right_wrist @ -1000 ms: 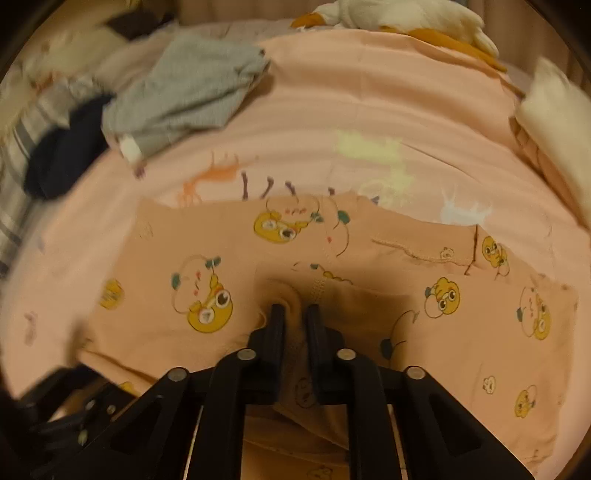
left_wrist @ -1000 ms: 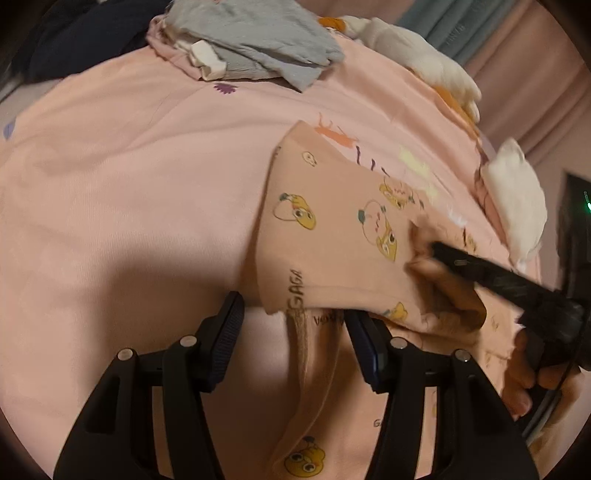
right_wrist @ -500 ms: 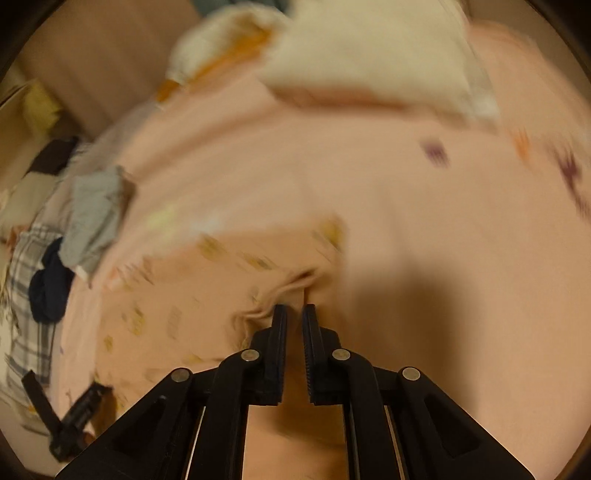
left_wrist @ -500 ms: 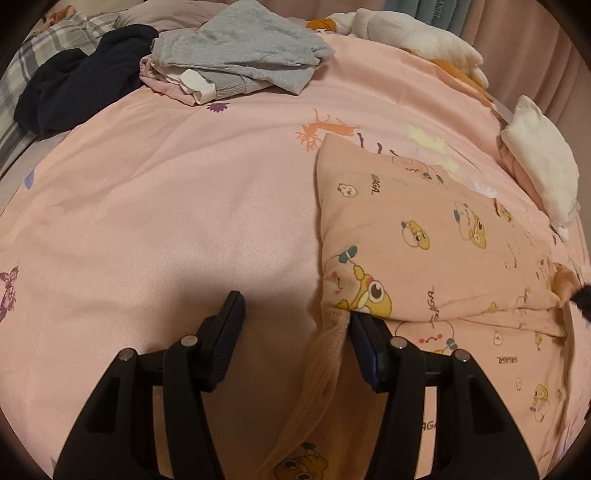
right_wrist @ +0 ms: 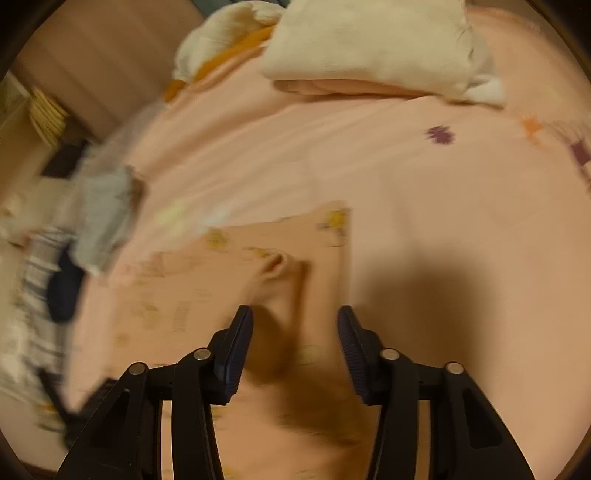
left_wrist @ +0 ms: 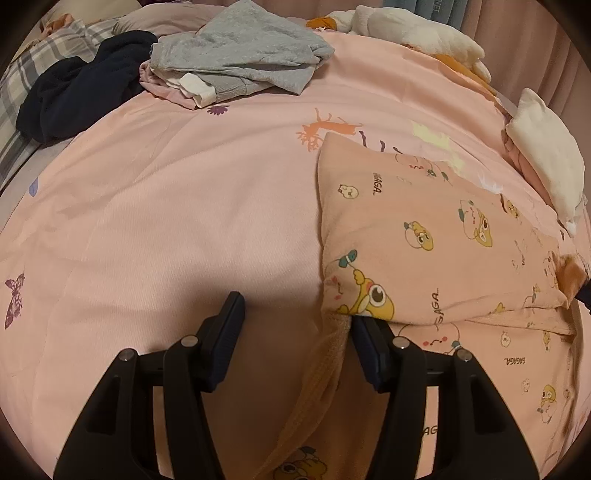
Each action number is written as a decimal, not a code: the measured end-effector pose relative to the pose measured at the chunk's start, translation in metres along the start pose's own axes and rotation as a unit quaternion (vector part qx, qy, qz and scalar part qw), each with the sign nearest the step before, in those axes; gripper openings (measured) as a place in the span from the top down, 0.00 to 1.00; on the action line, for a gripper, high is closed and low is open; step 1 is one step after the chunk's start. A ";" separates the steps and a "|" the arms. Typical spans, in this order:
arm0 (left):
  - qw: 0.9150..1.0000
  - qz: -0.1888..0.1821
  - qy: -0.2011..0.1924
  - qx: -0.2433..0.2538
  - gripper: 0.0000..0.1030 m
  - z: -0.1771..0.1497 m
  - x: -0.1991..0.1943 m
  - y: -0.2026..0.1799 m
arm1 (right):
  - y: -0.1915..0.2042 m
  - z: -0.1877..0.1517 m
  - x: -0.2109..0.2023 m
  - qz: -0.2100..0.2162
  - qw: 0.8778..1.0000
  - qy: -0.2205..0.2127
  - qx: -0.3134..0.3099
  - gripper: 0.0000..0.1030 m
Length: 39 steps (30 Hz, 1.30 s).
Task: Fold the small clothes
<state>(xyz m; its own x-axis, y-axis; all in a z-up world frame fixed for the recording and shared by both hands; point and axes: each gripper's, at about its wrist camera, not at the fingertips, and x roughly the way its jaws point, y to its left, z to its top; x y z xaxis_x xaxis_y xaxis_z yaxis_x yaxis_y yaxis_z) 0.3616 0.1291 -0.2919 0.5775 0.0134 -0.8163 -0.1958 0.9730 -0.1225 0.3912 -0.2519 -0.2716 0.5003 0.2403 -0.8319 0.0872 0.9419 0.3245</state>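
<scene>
Left wrist view shows the small peach garment printed with yellow cartoon chicks (left_wrist: pixel 436 251) lying folded over on the pink patterned bedspread (left_wrist: pixel 166 221), its top layer now drawn across and flat, where a second ago that layer was only part-way over with my right tong pulling it. The garment sits to the right of my left gripper (left_wrist: pixel 297 334), its ribbed edge running down between my two fingers. That tong stands half spread, the right finger (left_wrist: pixel 369 354) against the cloth edge, the left finger clear of it, so I am pinching nothing there.

In the right wrist view my right gripper (right_wrist: pixel 295 343) is letting go: half a second ago its jaws were pinched shut on the fabric, now they are opening, and the cloth lies slack under and between them with a small raised pucker (right_wrist: pixel 277 264) just ahead where the pinch was. The pads no longer press on it. That picture is smeared, so finer creases I cannot tell.

I read this as one fold laid and released; next would be smoothing or a second fold.

Further out: a crumpled grey knit top (left_wrist: pixel 240 62) and a dark navy garment (left_wrist: pixel 81 96) heaped at the far edge, a folded cream cloth (left_wrist: pixel 546 155) on the right, and a white-and-orange plush toy (left_wrist: pixel 413 33).
</scene>
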 end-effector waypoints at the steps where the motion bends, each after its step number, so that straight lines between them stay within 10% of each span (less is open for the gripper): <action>1: 1.000 -0.003 0.001 -0.002 0.45 0.000 0.000 0.001 | -0.003 0.000 -0.001 -0.033 0.999 -0.001 -0.005 0.77; 3: 1.000 -0.007 0.002 -0.002 0.44 0.001 0.000 0.002 | -0.013 -0.002 -0.004 -0.089 0.996 -0.003 -0.001 0.79; 7: 1.000 0.003 -0.005 0.003 0.44 -0.001 0.000 -0.002 | -0.034 0.001 -0.026 0.001 0.999 -0.007 0.045 0.79; 14: 1.000 0.011 -0.006 0.009 0.45 -0.001 0.001 -0.004 | 0.040 -0.006 -0.036 0.050 0.995 -0.051 -0.071 0.79; 18: 1.000 0.004 0.005 0.018 0.45 0.001 0.000 0.000 | 0.015 -0.016 0.006 -0.071 0.995 -0.008 -0.069 0.79; 20: 1.000 0.005 0.007 0.026 0.44 -0.002 -0.003 0.001 | -0.008 -0.027 0.010 -0.043 0.998 0.003 -0.040 0.79; 33: 0.993 0.082 0.080 0.011 0.54 -0.047 -0.062 0.034 | -0.044 -0.102 -0.112 0.003 0.999 -0.018 0.045 0.72; 39: 0.994 -0.018 0.094 -0.052 0.35 -0.108 -0.100 0.055 | -0.050 -0.155 -0.140 0.043 0.996 -0.029 0.079 0.47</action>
<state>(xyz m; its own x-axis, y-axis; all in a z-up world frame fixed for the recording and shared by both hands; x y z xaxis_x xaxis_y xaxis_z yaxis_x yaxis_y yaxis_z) 0.2071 0.1567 -0.2778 0.4284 -0.0743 -0.9005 -0.2644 0.9427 -0.2035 0.1831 -0.2966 -0.2412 0.5596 0.2997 -0.7727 0.1744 0.8688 0.4634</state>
